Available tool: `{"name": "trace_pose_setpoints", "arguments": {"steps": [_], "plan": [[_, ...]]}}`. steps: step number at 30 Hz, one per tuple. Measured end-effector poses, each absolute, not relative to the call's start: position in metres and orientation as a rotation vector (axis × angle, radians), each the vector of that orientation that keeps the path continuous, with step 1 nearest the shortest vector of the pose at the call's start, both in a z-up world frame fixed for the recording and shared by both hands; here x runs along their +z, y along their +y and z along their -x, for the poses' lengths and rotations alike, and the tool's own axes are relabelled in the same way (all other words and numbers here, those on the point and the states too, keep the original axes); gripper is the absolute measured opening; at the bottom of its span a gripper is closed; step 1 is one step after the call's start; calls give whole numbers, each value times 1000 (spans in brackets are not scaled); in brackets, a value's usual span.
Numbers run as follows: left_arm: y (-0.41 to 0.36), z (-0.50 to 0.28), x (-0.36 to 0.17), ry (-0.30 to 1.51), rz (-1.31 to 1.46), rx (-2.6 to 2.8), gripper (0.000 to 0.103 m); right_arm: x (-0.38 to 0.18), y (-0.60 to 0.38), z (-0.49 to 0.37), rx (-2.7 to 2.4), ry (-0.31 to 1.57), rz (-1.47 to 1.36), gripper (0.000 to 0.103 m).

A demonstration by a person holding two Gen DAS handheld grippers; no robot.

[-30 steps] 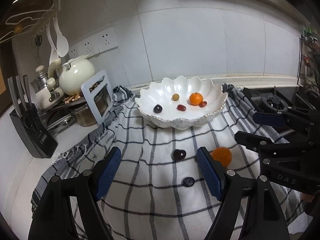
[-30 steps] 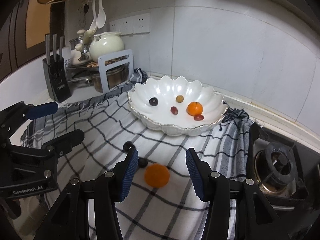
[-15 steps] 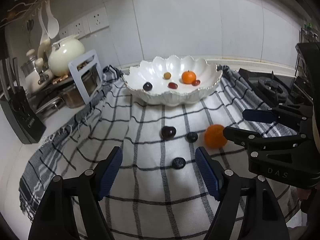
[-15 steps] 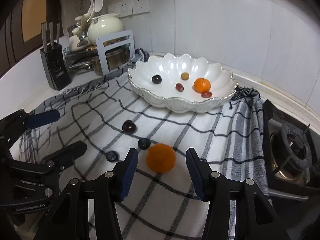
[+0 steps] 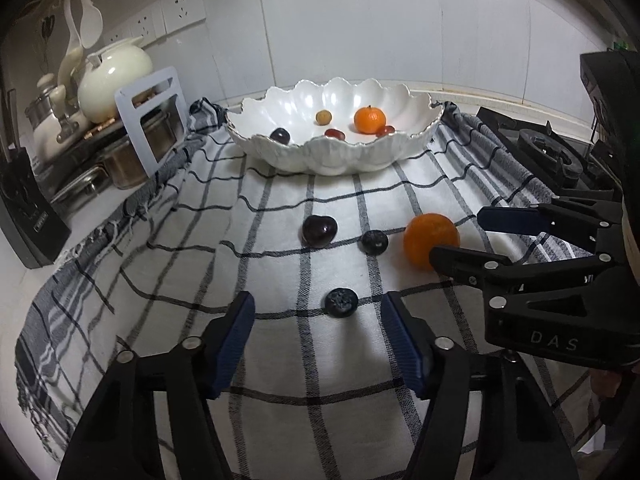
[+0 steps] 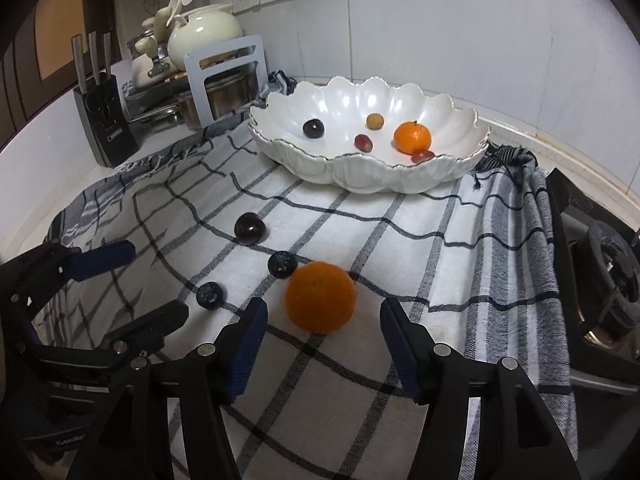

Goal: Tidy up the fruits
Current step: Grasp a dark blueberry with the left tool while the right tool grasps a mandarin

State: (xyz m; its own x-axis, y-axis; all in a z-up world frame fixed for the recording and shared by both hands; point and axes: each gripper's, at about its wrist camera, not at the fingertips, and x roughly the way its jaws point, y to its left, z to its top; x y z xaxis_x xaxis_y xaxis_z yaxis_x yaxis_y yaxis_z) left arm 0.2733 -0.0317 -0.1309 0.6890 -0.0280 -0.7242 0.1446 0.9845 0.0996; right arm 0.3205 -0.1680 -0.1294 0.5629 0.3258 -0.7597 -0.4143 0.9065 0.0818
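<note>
A: Fruits are lying in two groups: a mandarin [image 6: 321, 297], two blueberries and a dark cherry [image 6: 250, 228] on the checked cloth [image 6: 400, 248], and more in the scalloped white bowl [image 6: 436, 108] in the upper middle of the frame. What are the grippers doing?

B: The right gripper [image 6: 322, 334] is sitting low in its own view with its jaws parted and nothing between the pads; they have just been opening. The mandarin is lying just ahead of the tips, centred on the gap, not touched.

A: And the left one?

B: The left gripper [image 5: 318, 326] is likewise released, its jaws having just been narrowing. The nearer blueberry [image 5: 341, 302] is sitting just ahead of its tips, right of centre. The other blueberry [image 5: 375, 242] and the cherry are lying further up the cloth.

A: So which step is this?

B: I'm reading it as the approach to a double pick-up, mandarin on the right, blueberry on the left. Next, each gripper is needing to come forward until its fruit sits between the pads, then close gently. The blueberry is small and soft, and the mandarin may roll.
</note>
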Motion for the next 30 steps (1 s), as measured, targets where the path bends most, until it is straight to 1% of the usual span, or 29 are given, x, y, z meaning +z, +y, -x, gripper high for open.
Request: {"name": "trace_pose_setpoints", "arguments": {"steps": [6, 8, 18, 20, 23, 25, 26, 30], "plan": [[-32, -279, -143, 827, -131, -104, 54, -137, -166, -327, 445, 881, 111, 60], [-31, -281, -146, 833, -121, -107, 50, -139, -165, -328, 451, 884, 112, 60], [-36, -287, -155, 838, -125, -136, 39, -148, -159, -337, 476, 905, 123, 60], [-37, -290, -157, 843, -125, -140, 35, -150, -159, -338, 478, 910, 118, 59], [-38, -293, -159, 854, -119, -146, 31, -151, -160, -339, 480, 912, 114, 58], [-38, -295, -160, 859, -113, -151, 29, -151, -161, -339, 478, 911, 115, 53], [-39, -295, -161, 863, -114, -152, 26, -152, -161, -340, 476, 913, 116, 52], [-38, -296, -162, 864, -103, -155, 24, -153, -162, -340, 486, 919, 102, 46]]}}
